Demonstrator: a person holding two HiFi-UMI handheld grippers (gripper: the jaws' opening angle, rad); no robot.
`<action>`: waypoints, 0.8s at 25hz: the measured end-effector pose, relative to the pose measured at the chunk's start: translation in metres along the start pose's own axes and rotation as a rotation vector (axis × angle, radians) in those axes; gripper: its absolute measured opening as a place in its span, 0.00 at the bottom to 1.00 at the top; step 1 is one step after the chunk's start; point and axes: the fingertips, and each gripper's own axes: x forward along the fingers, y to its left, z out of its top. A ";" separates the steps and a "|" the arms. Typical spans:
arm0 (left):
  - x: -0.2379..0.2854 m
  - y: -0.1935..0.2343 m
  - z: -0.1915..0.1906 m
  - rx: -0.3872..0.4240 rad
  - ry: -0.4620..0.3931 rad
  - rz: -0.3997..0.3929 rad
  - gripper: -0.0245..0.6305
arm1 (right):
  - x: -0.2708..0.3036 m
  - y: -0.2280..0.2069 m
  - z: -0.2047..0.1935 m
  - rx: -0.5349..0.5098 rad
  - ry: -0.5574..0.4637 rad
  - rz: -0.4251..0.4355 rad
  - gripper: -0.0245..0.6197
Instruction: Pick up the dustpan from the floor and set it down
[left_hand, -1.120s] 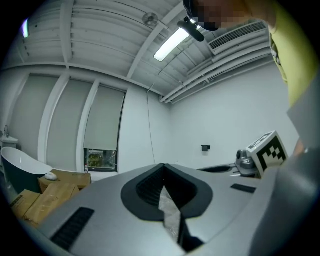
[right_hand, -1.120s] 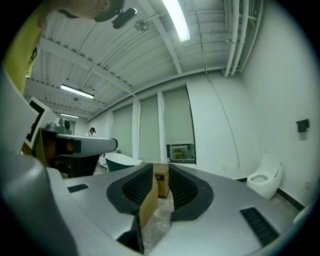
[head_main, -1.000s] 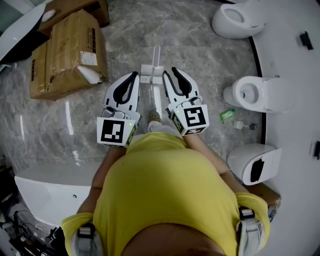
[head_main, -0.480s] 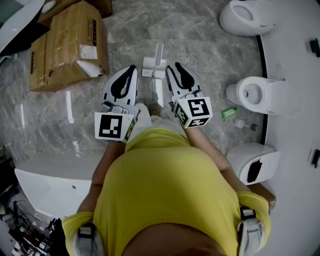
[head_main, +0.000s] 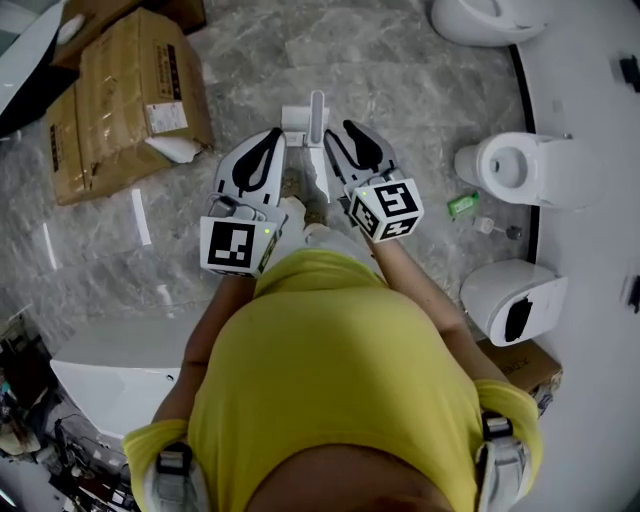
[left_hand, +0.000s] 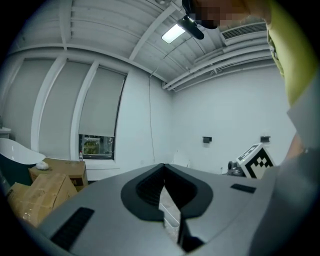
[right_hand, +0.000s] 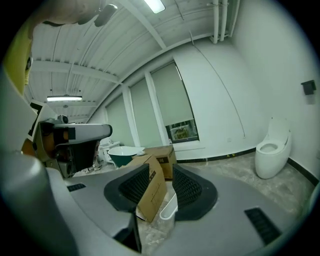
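Left gripper (head_main: 268, 138) jaws together, empty. Right gripper (head_main: 338, 132) jaws apart, just been opening, nothing between. Dustpan (head_main: 305, 125) on floor (head_main: 400, 90) just ahead.

Dustpan (head_main: 306, 127) stands on the floor (head_main: 400, 80) straight ahead of the person, just beyond the tips of the left tool (head_main: 274, 136) and right tool (head_main: 340, 130), between them. Cardboard boxes (head_main: 120, 100) lie to its left. Toilets (head_main: 515, 170) line the right wall. Bathtub (head_main: 110, 375) sits at lower left, behind the left tool.
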 end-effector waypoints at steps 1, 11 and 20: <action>0.006 0.004 -0.002 0.000 0.005 -0.013 0.04 | 0.006 -0.003 -0.004 0.009 0.013 -0.002 0.29; 0.054 0.037 -0.026 -0.011 0.077 -0.135 0.04 | 0.052 -0.031 -0.051 0.121 0.133 -0.043 0.31; 0.077 0.043 -0.039 -0.030 0.122 -0.171 0.04 | 0.074 -0.049 -0.083 0.283 0.222 -0.005 0.35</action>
